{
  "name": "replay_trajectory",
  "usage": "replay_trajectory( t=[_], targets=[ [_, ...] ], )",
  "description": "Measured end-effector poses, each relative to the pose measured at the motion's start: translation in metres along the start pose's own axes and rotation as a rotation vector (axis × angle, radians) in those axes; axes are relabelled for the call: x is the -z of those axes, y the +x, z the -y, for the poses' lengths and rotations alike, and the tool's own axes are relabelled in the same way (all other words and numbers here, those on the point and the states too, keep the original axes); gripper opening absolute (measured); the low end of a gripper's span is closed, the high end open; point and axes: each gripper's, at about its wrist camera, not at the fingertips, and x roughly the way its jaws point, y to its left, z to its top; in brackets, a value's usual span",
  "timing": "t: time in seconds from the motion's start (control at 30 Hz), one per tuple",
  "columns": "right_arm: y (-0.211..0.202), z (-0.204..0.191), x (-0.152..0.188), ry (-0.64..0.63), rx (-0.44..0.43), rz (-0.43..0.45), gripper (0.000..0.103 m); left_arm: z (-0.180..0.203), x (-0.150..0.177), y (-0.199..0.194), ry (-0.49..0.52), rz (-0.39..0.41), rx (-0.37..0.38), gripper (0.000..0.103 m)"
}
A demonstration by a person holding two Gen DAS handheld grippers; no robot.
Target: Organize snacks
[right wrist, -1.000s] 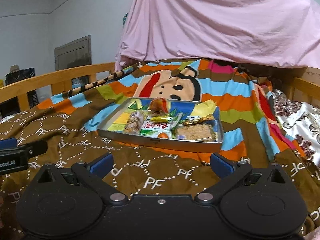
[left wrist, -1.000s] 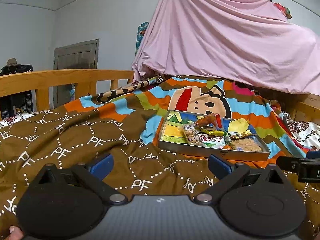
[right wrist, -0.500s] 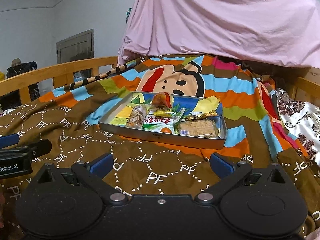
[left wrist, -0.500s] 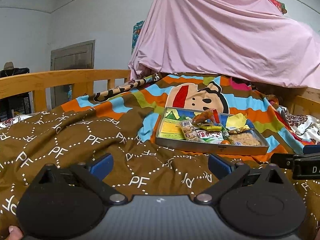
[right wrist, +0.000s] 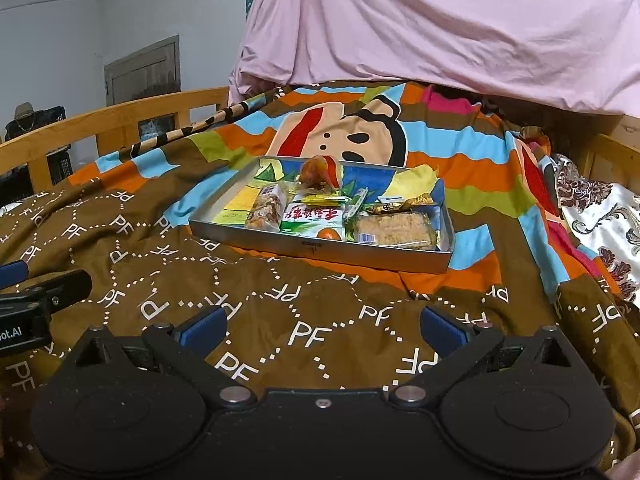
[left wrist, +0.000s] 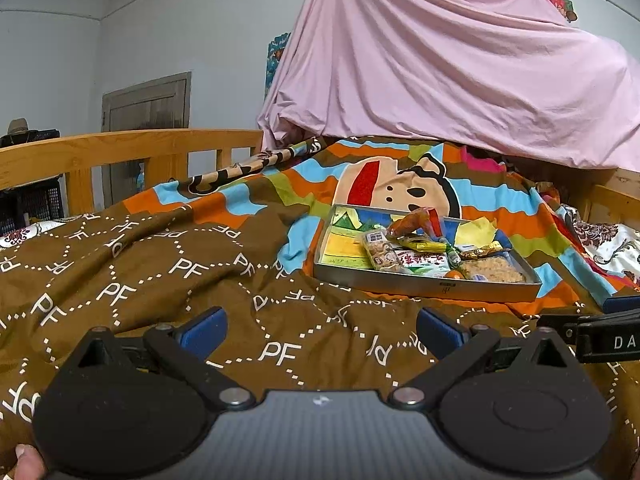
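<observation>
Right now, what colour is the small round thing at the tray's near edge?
Orange; the right wrist view shows it best.

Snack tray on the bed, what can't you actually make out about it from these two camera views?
- Tray floor, both views: packets cover much of it, so anything beneath is hidden.
- Small orange item, right wrist view: half hidden behind the front wall; unidentifiable.
- Green-and-white packet lettering, left wrist view: too small to read.
- Under the pink sheet, both views: fully draped.
</observation>
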Motion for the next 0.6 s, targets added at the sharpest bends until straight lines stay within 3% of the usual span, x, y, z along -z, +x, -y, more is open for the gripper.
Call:
replay_trajectory(
  t=[0.6],
  targets=[
    [0.0000,-0.0004,-0.0002,-0.001,0.000,-0.001,0.102,-0.0004,0.0006,0.0007,0.002,-0.004,-0.001,0.103]
  ],
)
